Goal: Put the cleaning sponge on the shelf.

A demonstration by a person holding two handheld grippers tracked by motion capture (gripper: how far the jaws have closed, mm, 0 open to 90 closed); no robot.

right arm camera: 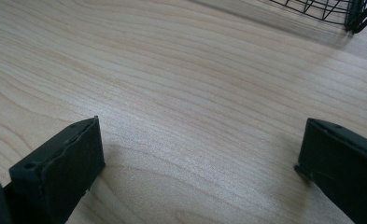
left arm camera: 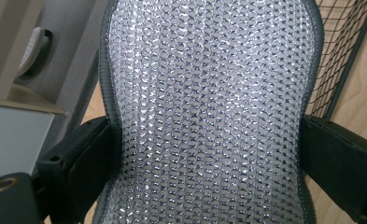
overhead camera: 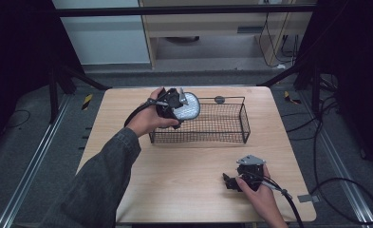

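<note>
silvery mesh pad (left arm camera: pixel 209 112) pinched in my left gripper (overhead camera: pixel 177 108) over the basket's (overhead camera: pixel 231 137) left end; next, lower and release. right gripper (overhead camera: pixel 238 178) idles agape.

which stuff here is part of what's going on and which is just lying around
In use:
- left gripper, shut on the silver mesh pad
- wire basket, beside which the pad is held

Lying about:
- right gripper, open, resting low on the table
- small dark round thing behind the basket
</note>
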